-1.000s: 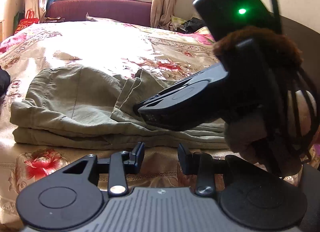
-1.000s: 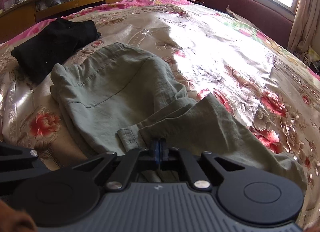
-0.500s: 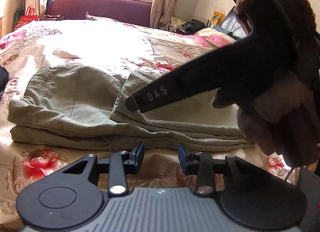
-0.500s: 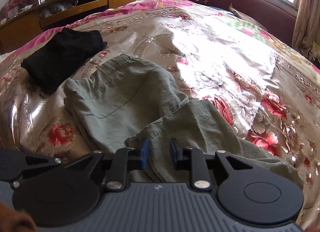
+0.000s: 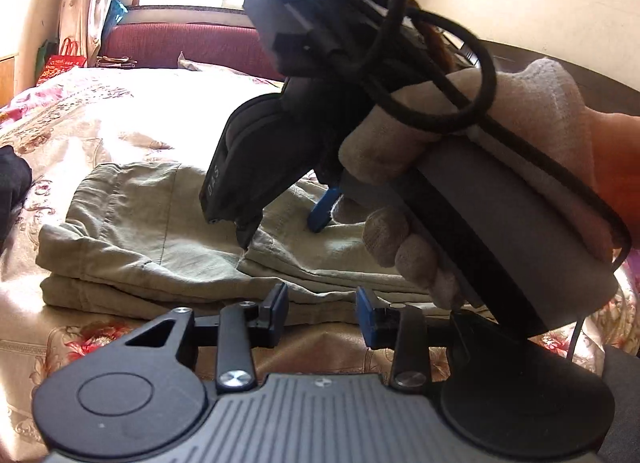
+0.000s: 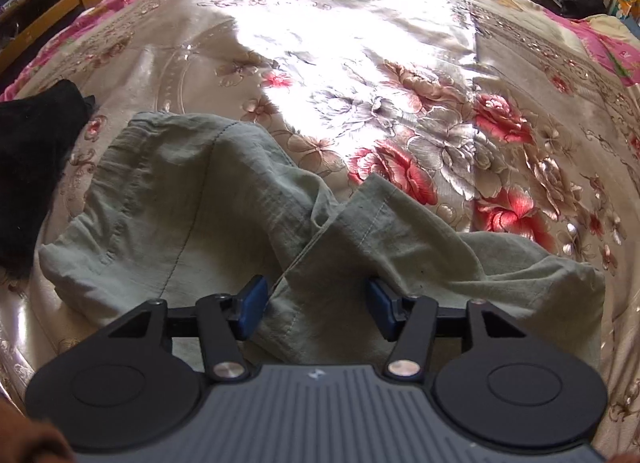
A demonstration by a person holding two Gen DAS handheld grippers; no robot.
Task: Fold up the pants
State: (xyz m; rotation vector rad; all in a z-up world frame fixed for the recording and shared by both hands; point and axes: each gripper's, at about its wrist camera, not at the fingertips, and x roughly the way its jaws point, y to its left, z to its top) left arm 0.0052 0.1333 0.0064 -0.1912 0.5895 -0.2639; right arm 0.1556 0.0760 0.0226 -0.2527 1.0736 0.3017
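The right gripper (image 5: 280, 223) and the gloved hand (image 5: 500, 167) holding it filled the view from the left side, hiding the bed from 12 to 4 o'clock. A black cloth (image 6: 28, 167) at 9 o'clock was cut off by the edge. The green pants (image 6: 224, 231) lay folded on the flowery bedspread (image 6: 360, 43). The right gripper hung over them, its jaws opening wide, with cloth under the gap but not pinched. The left gripper (image 5: 322, 313) was partly open and empty, with the pants just past its tips, toward 12 o'clock.
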